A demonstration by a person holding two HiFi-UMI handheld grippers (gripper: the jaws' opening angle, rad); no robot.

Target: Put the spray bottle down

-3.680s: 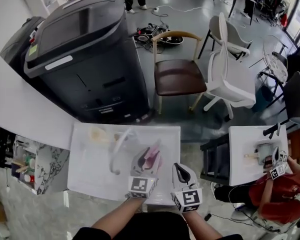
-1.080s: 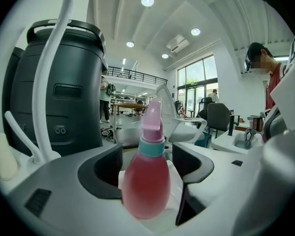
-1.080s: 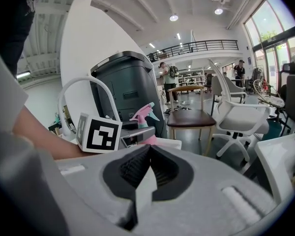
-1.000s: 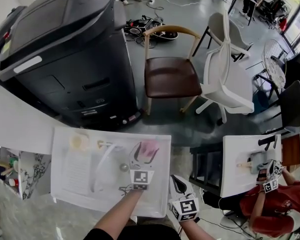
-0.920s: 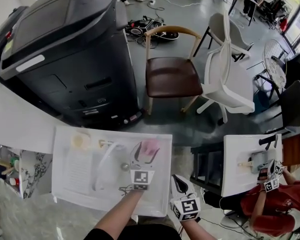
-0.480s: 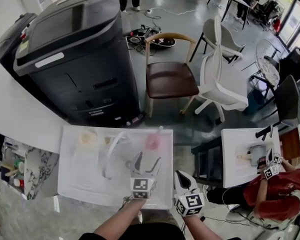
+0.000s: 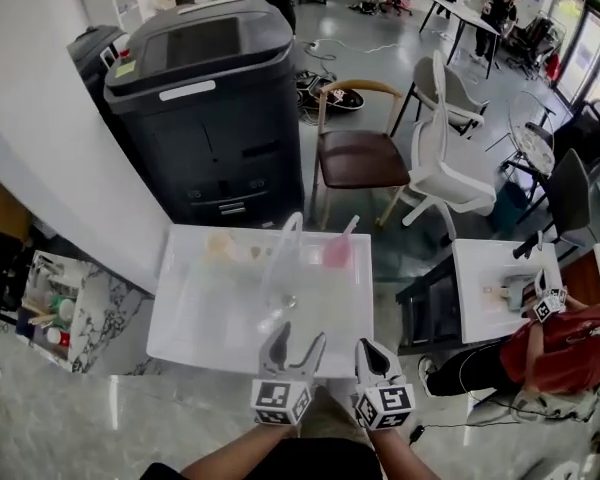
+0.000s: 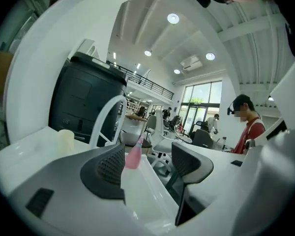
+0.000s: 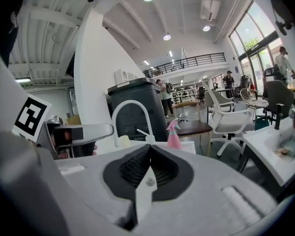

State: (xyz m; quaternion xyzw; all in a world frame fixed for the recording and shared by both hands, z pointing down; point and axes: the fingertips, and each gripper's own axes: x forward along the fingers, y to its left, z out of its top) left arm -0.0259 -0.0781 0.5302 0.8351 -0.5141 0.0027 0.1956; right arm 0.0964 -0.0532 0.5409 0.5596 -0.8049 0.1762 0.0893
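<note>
The pink spray bottle (image 7: 337, 251) stands upright at the far right of the white table (image 7: 195, 318), free of both grippers. It also shows far ahead in the left gripper view as the spray bottle (image 8: 134, 155), and in the right gripper view as the bottle (image 9: 173, 135). My left gripper (image 7: 295, 340) hangs over the table's near edge, well back from the bottle. Its jaws are wide and closing, with nothing between them (image 8: 147, 166). My right gripper (image 7: 373, 353) is beside it, shut and empty, its pads together (image 9: 150, 154).
A white arched faucet (image 7: 283, 243) rises mid-table, left of the bottle, with a cream cup (image 7: 220, 243) further left. A big black machine (image 7: 215, 98) stands behind the table, and chairs (image 7: 360, 153) stand beyond. A second white table (image 7: 490, 288) and a person in red are at the right.
The left gripper, which stood around the bottle a second ago, has drawn back to the near edge, leaving the bottle standing. The right gripper has drawn back too.
</note>
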